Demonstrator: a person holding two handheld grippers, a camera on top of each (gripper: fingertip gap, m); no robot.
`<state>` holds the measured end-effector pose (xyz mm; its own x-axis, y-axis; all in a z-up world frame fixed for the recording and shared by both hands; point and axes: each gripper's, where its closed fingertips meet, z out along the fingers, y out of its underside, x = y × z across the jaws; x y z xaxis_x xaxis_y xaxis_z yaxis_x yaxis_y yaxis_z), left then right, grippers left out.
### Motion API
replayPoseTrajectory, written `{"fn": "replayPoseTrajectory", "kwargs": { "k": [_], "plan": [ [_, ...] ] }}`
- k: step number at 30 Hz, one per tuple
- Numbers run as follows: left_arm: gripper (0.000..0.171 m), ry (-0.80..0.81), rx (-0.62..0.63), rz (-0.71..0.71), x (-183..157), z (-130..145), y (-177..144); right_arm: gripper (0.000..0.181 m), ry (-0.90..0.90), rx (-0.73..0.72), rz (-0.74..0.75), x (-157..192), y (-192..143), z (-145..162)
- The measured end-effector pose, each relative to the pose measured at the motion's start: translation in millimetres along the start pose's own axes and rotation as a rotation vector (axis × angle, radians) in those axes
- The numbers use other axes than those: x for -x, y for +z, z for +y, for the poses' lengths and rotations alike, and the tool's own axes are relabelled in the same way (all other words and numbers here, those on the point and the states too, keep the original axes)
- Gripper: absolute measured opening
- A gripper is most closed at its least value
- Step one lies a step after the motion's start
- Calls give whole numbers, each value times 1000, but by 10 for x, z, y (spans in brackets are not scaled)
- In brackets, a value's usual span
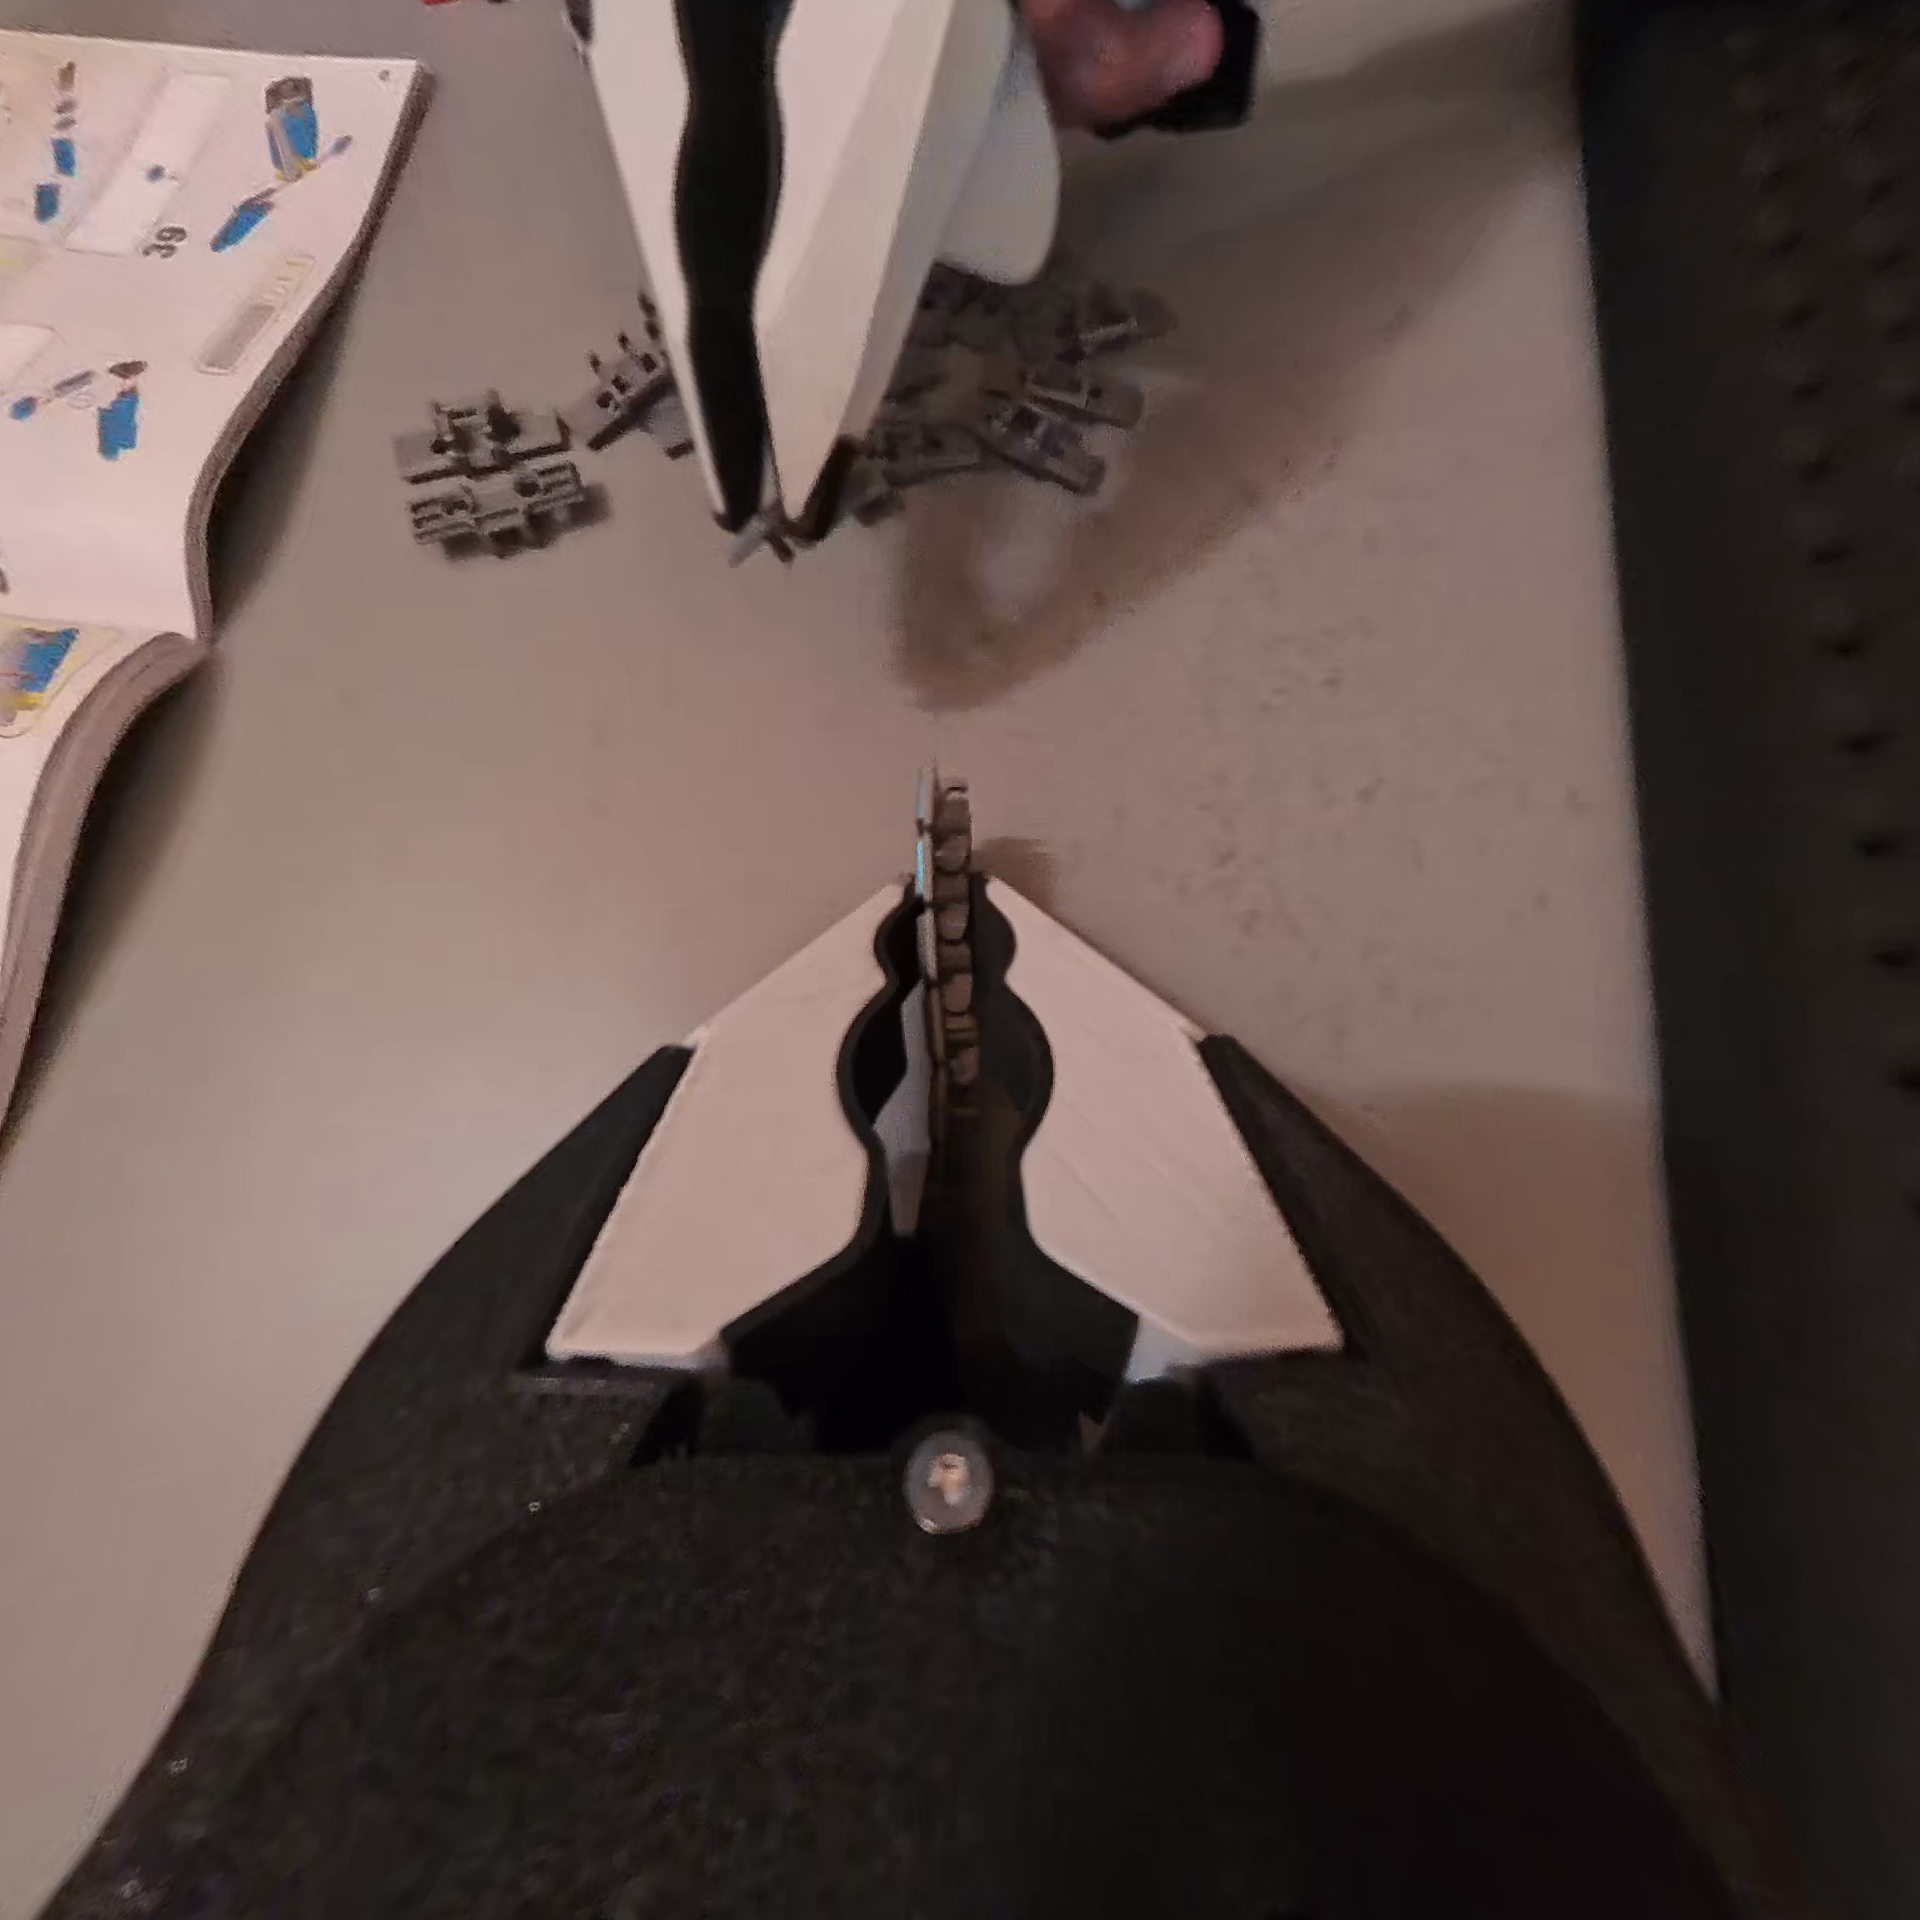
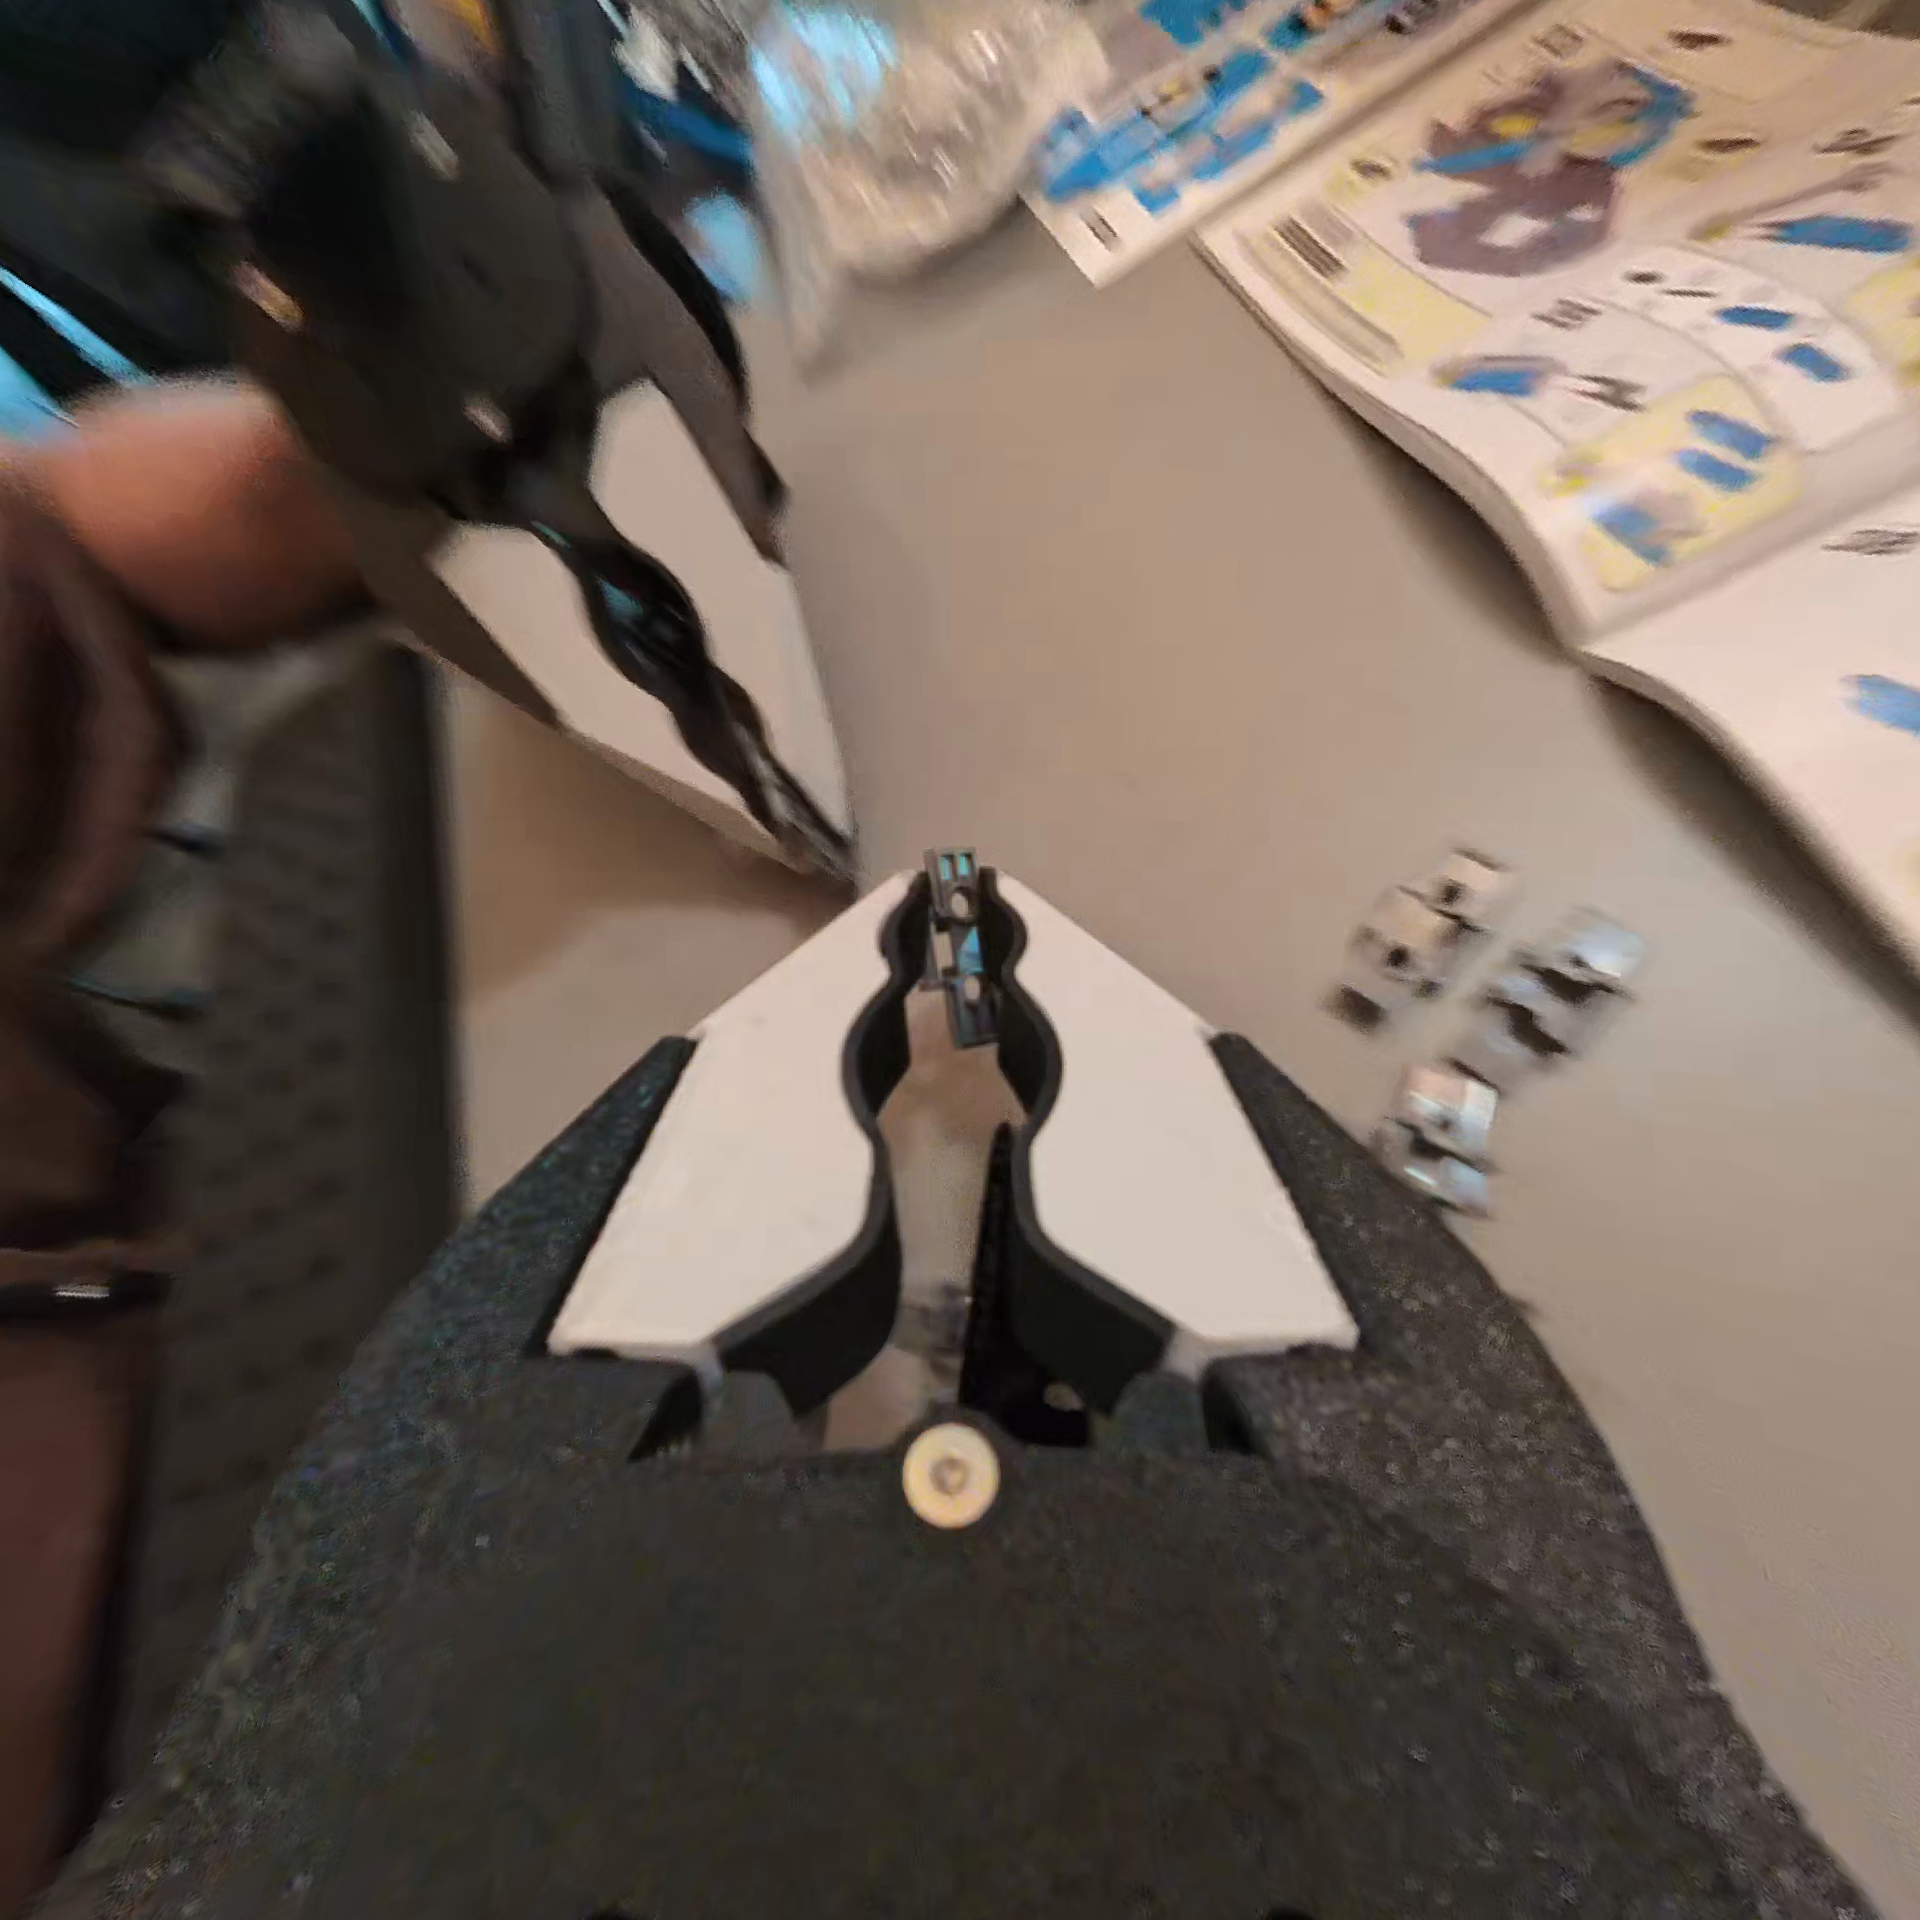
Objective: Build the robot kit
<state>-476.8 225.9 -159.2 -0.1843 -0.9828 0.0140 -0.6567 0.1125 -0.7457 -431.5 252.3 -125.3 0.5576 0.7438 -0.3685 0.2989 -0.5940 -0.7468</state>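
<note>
Ahead of the left gripper (image 1: pixel 940 883) the desk (image 1: pixel 520 883) lies bare up to the grey parts (image 1: pixel 488 478), which lie near the open booklet (image 1: pixel 156 312) at the desk's far left. The right gripper (image 1: pixel 774 520) reaches down among those parts, blocking the middle of the cluster. A dark strip (image 1: pixel 1766 727) borders the desk's right edge. In the right wrist view, bare desk runs between the left gripper on one side and the silvery parts (image 2: pixel 1455 1018) and booklets (image 2: pixel 1610 364) on the other; a clear bag (image 2: pixel 914 125) sits beyond.
</note>
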Motion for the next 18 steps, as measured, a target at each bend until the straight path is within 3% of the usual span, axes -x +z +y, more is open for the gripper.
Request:
{"fn": "replayPoseTrajectory", "kwargs": {
  "k": [5, 11, 18],
  "plan": [
    [8, 3, -2, -59, 87, 17, 45, 3, 193, -112, -223, 233, 39, -148],
    [8, -10, -9, -61, 111, 17, 46, 3, 47, 47, -68, 142, 251, 118],
    [8, -20, -14, -53, 109, 18, 49, 3, -109, 119, 31, 95, 288, 241]
  ]
}}
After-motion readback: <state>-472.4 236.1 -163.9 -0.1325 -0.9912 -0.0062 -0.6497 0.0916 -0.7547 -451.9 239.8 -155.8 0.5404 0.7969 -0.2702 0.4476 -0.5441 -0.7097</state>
